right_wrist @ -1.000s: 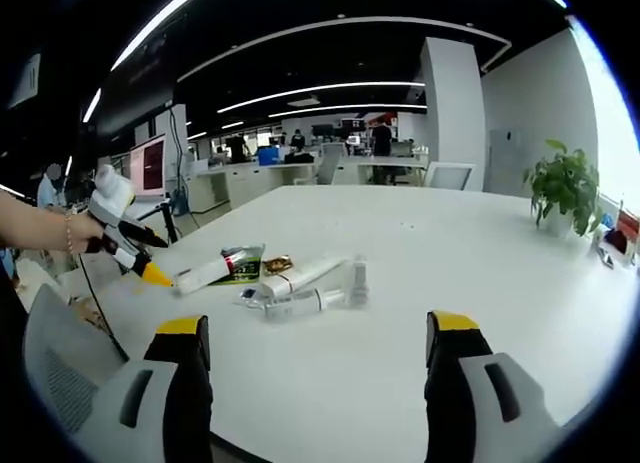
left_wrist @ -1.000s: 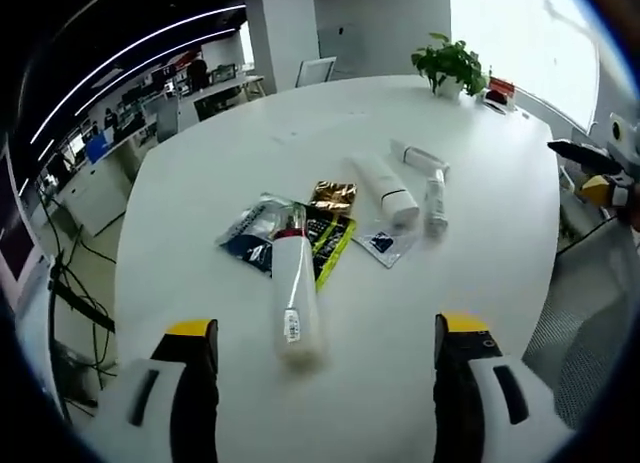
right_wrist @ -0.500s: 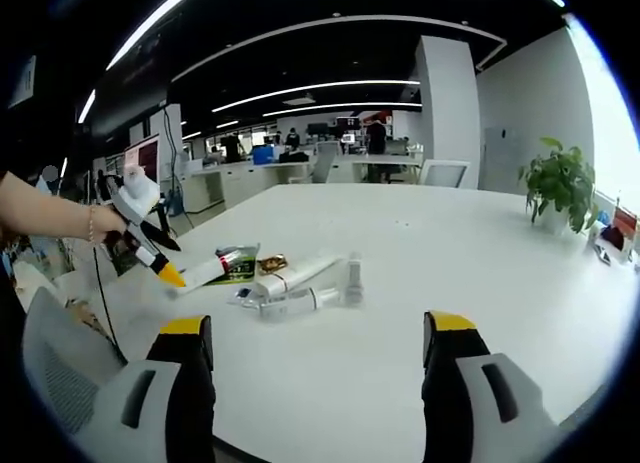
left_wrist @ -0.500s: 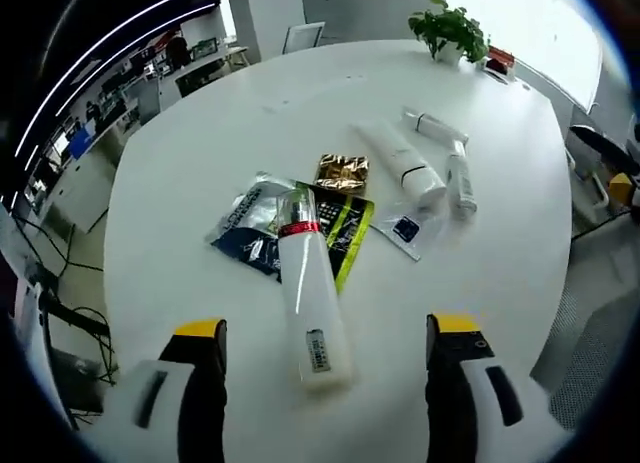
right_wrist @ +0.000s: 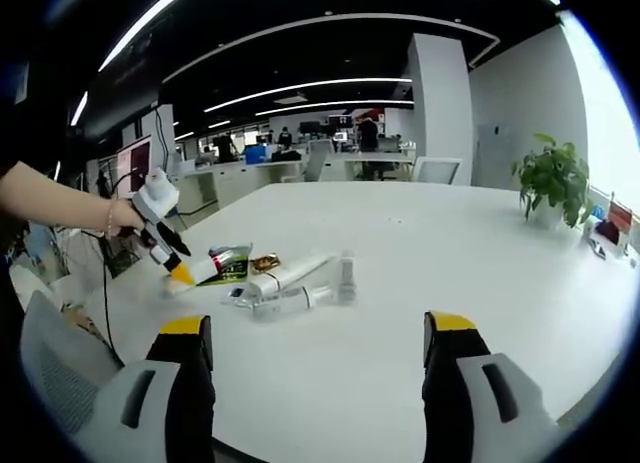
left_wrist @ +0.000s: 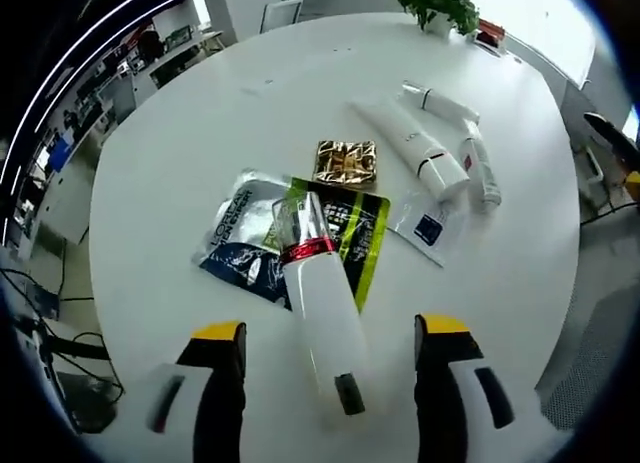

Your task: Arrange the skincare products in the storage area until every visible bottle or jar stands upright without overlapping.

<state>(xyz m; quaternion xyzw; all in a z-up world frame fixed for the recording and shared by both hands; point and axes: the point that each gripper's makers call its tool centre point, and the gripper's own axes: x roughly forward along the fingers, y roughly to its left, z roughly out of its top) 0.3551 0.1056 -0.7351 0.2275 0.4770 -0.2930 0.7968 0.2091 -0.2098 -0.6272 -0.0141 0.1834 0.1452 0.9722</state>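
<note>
Left gripper [left_wrist: 330, 353] spread wide, astride the lying white bottle [left_wrist: 325, 318] at lower centre of the left gripper view, not touching. Tubes [left_wrist: 420, 151] upper right. Right gripper [right_wrist: 310, 353] released, over bare table [right_wrist: 400, 303].

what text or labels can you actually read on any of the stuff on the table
None reads clearly.
Dark blue sachet: white lettering, too blurred to read.
Green and black sachet: print too small to read.
White bottle lying between the left gripper jaws: dark label patch, unreadable.
Small clear sachet: blue square mark, unreadable.
White tube: tiny marks, unreadable.
</note>
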